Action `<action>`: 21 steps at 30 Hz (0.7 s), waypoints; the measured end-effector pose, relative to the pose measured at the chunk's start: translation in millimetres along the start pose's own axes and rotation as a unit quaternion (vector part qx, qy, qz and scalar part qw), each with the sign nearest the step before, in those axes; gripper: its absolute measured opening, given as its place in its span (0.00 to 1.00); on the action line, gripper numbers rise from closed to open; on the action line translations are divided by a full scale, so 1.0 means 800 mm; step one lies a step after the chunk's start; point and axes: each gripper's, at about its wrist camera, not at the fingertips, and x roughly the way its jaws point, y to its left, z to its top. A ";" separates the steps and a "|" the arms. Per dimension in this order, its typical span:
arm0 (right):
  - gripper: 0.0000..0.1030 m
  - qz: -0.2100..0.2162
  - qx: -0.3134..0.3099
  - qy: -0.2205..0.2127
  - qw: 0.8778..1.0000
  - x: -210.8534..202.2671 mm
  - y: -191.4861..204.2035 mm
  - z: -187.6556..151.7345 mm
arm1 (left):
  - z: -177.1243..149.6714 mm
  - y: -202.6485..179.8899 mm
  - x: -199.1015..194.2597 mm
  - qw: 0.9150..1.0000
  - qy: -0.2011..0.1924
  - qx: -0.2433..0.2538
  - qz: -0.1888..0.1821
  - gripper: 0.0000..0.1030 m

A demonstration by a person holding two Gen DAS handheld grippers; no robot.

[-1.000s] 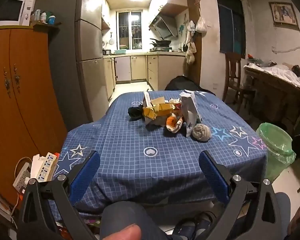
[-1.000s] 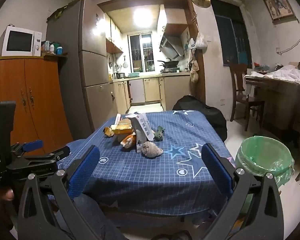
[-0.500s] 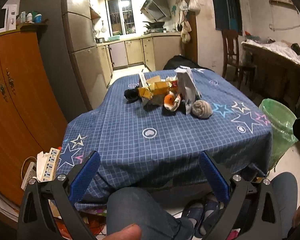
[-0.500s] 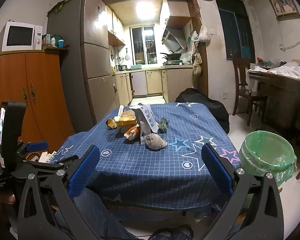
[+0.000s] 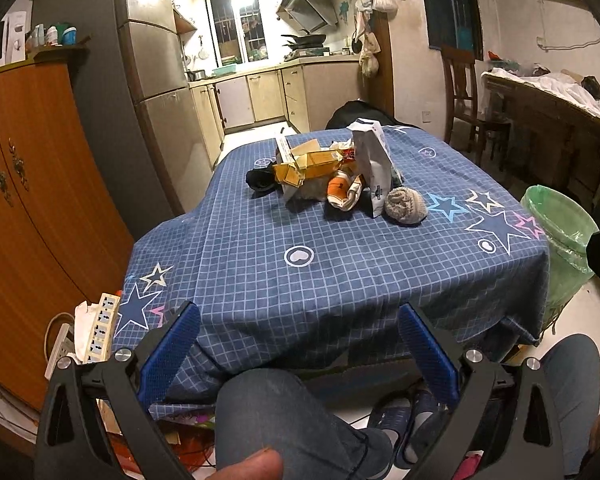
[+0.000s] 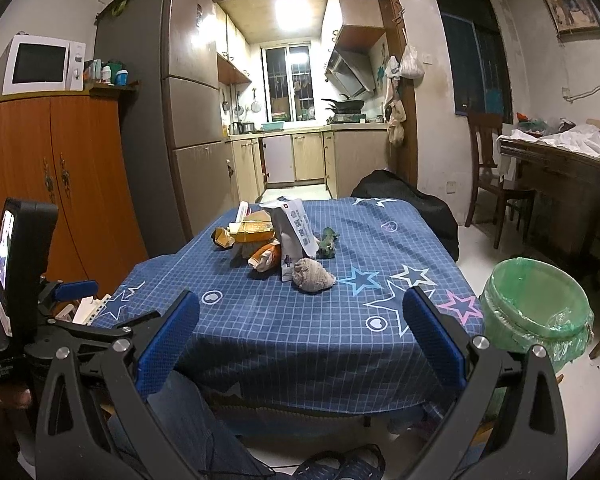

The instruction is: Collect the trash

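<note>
Trash pile: heaped near the far middle of the table, on a blue checked cloth with stars.
Pile contents: yellow cartons, an orange and white wrapper, an upright white paper bag, a grey crumpled ball just beside the bag, a black lump at the left.
Bin: green-lined, on the floor beside the table's right side.
Left tool: blue pads spread wide, holding nothing, short of the table's near edge, above a jeans-clad knee.
Right tool: wide apart too, empty, well away from the pile.
</note>
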 end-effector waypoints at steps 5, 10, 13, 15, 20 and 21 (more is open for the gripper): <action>0.95 -0.001 0.000 0.001 1.000 0.001 0.000 0.001 | 0.001 -0.001 0.002 1.000 0.002 0.000 0.000 0.95; 0.95 -0.002 0.001 0.004 1.000 0.002 -0.001 -0.001 | 0.000 -0.002 0.003 1.000 0.003 0.000 -0.002 0.95; 0.95 -0.002 0.001 0.003 1.000 0.002 -0.001 -0.002 | 0.000 -0.004 0.004 1.000 0.004 0.000 -0.004 0.95; 0.95 -0.002 0.001 0.002 1.000 0.002 -0.001 -0.002 | -0.001 -0.003 0.004 1.000 0.002 -0.001 -0.008 0.95; 0.95 -0.006 -0.011 -0.013 1.000 0.003 -0.002 -0.001 | 0.003 0.006 -0.002 0.999 -0.038 -0.018 -0.026 0.95; 0.95 -0.007 -0.014 -0.018 1.000 0.003 -0.003 -0.001 | 0.004 0.008 -0.006 0.998 -0.054 -0.023 -0.026 0.95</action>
